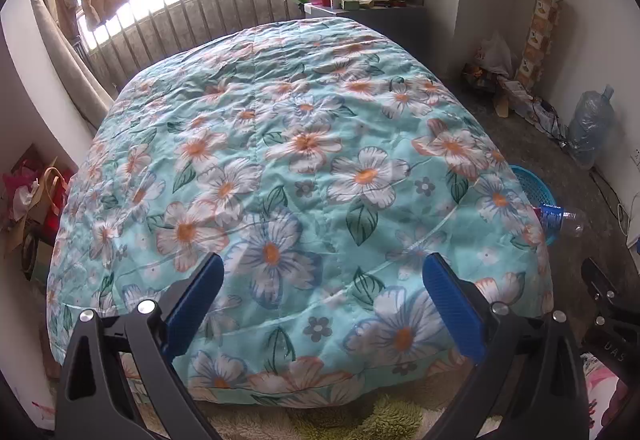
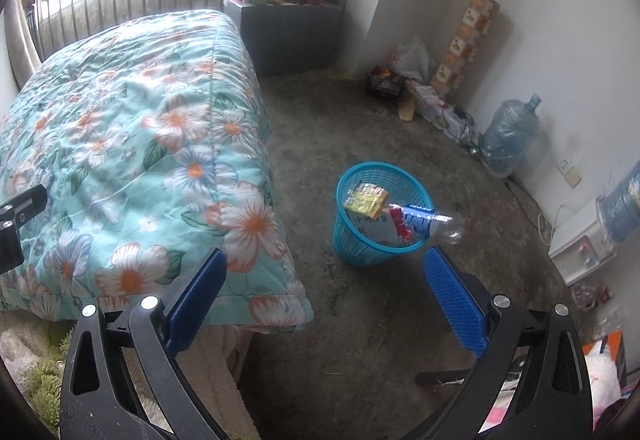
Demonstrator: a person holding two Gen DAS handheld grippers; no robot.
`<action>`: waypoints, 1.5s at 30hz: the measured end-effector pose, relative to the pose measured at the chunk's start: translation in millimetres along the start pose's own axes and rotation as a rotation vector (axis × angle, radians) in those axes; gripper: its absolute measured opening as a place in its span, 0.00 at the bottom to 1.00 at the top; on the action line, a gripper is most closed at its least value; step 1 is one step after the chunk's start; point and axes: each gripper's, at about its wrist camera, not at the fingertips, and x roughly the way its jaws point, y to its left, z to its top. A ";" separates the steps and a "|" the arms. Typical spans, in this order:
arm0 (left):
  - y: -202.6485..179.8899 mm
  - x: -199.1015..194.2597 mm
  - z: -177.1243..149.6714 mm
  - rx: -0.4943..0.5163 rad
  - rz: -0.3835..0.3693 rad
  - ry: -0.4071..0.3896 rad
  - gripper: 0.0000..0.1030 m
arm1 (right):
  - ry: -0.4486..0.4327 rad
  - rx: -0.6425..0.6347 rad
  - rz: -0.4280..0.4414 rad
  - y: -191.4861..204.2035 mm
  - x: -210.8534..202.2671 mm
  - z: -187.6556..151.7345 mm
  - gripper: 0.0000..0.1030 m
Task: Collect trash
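Note:
A blue mesh trash basket (image 2: 348, 244) stands on the concrete floor beside the bed. It holds a yellow wrapper (image 2: 366, 199), a white and red packet (image 2: 380, 228) and a clear plastic bottle with a blue label (image 2: 428, 220) that lies across its rim. My right gripper (image 2: 326, 264) is open and empty, above the floor just in front of the basket. My left gripper (image 1: 322, 270) is open and empty over the foot of the flowered quilt (image 1: 280, 159). In the left wrist view the basket (image 1: 536, 187) and bottle (image 1: 560, 217) peek out past the bed's right edge.
The bed with the quilt (image 2: 120, 143) fills the left. A grey cabinet (image 2: 288, 35) with clutter stands by the window. Bags, a patterned roll (image 2: 468, 43), a water jug (image 2: 508, 135) and cables line the right wall. A green shaggy rug (image 1: 360, 420) lies at the bed's foot.

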 end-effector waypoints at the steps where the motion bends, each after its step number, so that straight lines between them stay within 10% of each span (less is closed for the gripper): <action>1: 0.2 0.1 -0.3 -0.001 0.001 0.001 0.95 | -0.001 -0.001 -0.001 0.3 -0.4 0.4 0.92; 45: 2.5 0.6 -1.3 -0.002 -0.002 0.005 0.95 | -0.008 0.006 -0.007 1.9 -3.5 2.1 0.92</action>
